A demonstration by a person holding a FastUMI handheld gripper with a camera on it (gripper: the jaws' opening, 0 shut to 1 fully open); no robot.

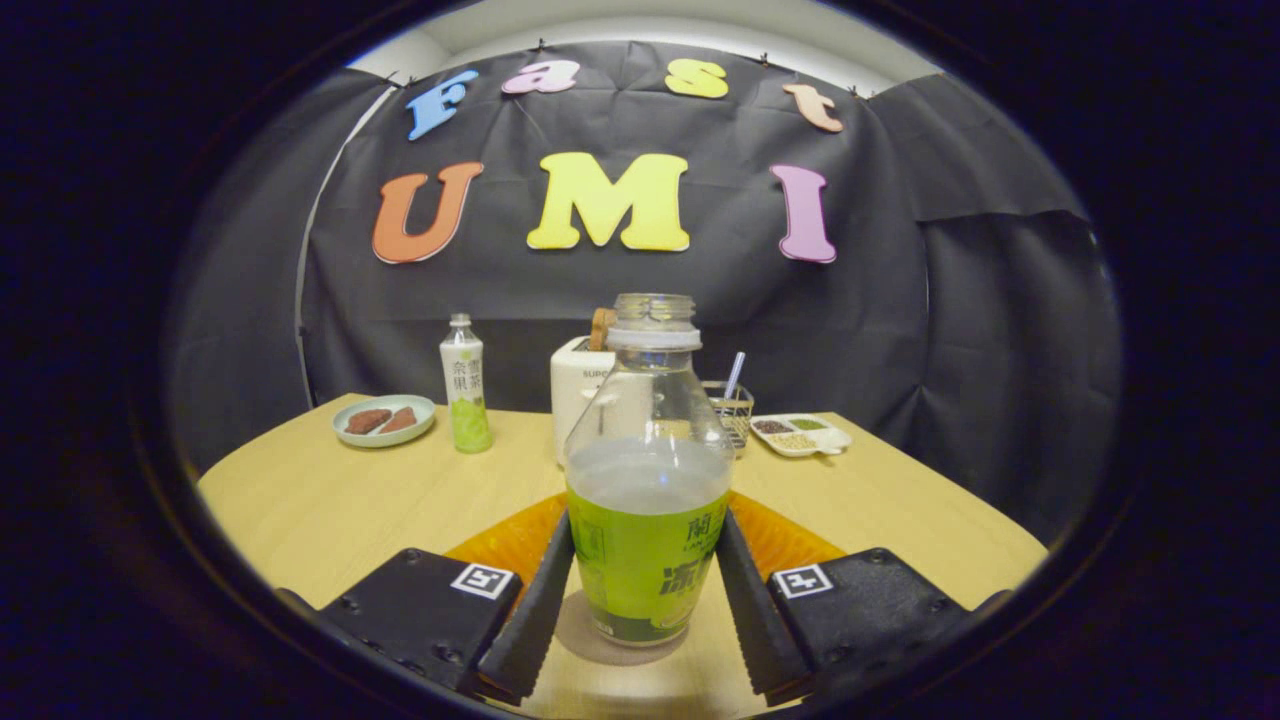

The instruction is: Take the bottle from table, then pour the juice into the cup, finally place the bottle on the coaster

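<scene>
Between the two fingers of our gripper (645, 560) we see the juice bottle (648, 480) standing upright on the wooden table (330, 500), its cap off and the neck open. The fingers flank its green-labelled lower half closely on both sides and seem to touch it, though we cannot tell whether they press firmly. The bottle is clear above the label and holds liquid up to about the shoulder. Just behind it, showing on either side of the fingers, lies an orange coaster (510, 540) flat on the table. Beyond that we make out a white toaster (578, 385) with a slice of bread (601, 328) standing in its slot, and beside it a small wire basket (735, 408) holding a utensil. Farther off to one side stand a second, capped bottle (464, 385) and a pale plate (385, 421) with two brown pieces; on the other side rests a divided dish (800, 434) of grains.
</scene>
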